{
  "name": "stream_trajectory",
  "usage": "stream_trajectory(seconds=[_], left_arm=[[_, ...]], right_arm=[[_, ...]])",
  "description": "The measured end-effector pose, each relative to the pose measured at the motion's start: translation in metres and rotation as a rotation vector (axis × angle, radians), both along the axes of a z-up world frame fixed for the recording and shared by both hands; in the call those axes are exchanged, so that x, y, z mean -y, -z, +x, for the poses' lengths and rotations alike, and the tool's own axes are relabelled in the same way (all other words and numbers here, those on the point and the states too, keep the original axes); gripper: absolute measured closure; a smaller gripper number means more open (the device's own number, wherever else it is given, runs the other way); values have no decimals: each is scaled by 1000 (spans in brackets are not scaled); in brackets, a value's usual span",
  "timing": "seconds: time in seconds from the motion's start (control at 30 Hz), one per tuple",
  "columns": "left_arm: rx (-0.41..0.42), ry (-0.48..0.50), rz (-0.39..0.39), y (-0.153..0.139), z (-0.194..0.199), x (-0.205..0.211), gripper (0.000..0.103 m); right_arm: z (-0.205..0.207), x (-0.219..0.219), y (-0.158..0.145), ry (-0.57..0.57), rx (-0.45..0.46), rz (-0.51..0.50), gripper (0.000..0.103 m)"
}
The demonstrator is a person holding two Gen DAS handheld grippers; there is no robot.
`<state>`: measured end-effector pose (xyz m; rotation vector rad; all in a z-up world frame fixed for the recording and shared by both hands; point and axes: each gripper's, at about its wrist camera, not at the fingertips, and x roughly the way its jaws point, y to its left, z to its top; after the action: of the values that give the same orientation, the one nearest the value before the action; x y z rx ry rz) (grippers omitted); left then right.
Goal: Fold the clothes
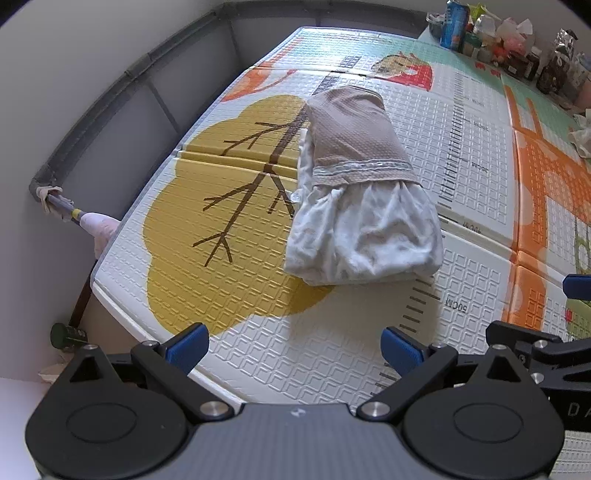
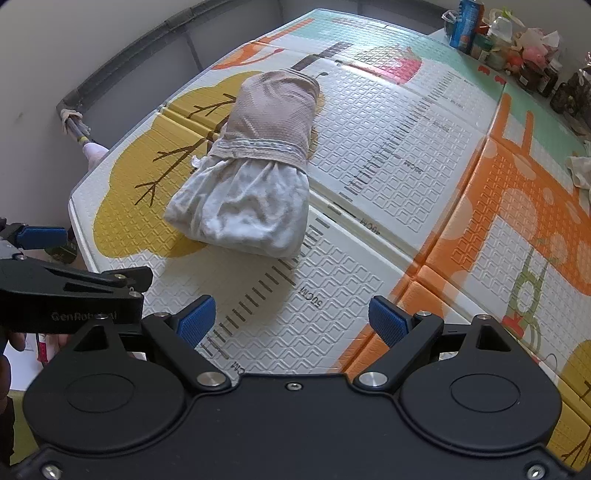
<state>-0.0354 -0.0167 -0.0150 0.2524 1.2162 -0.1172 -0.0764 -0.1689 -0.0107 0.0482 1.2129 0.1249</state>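
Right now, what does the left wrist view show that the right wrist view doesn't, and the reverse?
Left wrist only: the left gripper seen head-on, open and empty. Right wrist only: the right gripper head-on, also open and empty, and the "GenRobot" lettering on the other gripper's body. Both share the folded beige-and-white garment lying on the printed play mat, with clutter and a blue can behind.

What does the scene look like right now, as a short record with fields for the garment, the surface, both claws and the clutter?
garment: folded dress, beige top over white skirt, lying untouched
surface: printed play mat with tree and ruler marks
left claw: open, empty, short of the dress
right claw: open, empty, short of the dress
clutter: cans and packets at the far edge
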Motion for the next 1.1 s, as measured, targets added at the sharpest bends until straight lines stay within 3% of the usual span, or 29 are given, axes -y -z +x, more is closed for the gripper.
stream_trajectory(seconds=[1.1], left_arm=[[-15,-10,-10,-9,28,11,2]], right_arm=[[31,13,-12,31,23,-8,13]])
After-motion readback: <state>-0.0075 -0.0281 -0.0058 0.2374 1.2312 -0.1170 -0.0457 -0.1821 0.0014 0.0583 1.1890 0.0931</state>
